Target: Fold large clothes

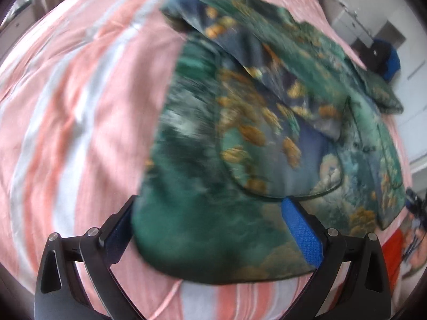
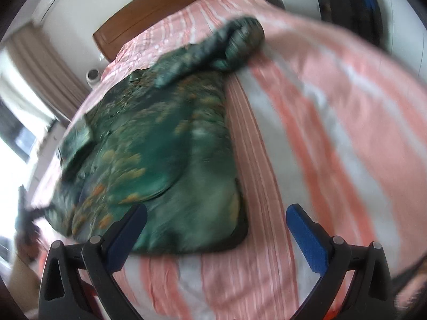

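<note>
Presently the shirt [image 1: 240,138], green with orange print, lies partly folded on the striped sheet [image 1: 66,112], filling centre and right of the left wrist view; a sleeve [image 1: 240,42] is laid across it at upper centre. Left gripper [image 1: 210,208]: jaws open, hem corner between them, contact unclear through blur. Right wrist view: shirt [image 2: 165,160] at centre left, right gripper [image 2: 216,213] with jaws open over its lower right corner, empty. Judged thin, light, limp, likely slippery; pinch doubled hem corners, both layers together, lift evenly.
</note>
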`<control>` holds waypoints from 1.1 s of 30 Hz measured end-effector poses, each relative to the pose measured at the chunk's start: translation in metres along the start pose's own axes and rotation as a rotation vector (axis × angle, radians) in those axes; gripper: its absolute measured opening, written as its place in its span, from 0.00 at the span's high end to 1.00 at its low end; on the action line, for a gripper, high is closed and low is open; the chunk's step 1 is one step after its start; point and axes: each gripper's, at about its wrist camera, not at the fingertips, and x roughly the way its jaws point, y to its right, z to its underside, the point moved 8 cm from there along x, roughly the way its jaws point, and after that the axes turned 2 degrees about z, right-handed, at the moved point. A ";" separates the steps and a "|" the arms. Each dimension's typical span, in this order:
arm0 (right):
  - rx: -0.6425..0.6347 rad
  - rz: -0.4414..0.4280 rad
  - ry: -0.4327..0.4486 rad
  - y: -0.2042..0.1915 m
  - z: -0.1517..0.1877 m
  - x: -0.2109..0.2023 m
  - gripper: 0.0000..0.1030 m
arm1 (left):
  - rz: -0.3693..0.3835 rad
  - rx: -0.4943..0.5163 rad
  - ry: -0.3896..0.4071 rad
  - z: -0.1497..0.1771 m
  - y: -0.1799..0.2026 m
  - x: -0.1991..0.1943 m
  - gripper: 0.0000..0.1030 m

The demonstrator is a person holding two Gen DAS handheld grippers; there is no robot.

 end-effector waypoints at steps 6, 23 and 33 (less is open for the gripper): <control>-0.086 -0.061 -0.093 -0.016 0.000 0.021 0.70 | -0.095 0.067 0.045 0.016 0.017 -0.017 0.86; -0.166 0.069 -0.123 -0.009 0.042 -0.023 0.85 | -0.038 0.009 0.002 0.103 0.005 -0.062 0.88; -0.093 0.163 0.004 0.001 0.033 -0.030 0.25 | -0.282 0.276 0.175 0.053 0.023 -0.143 0.21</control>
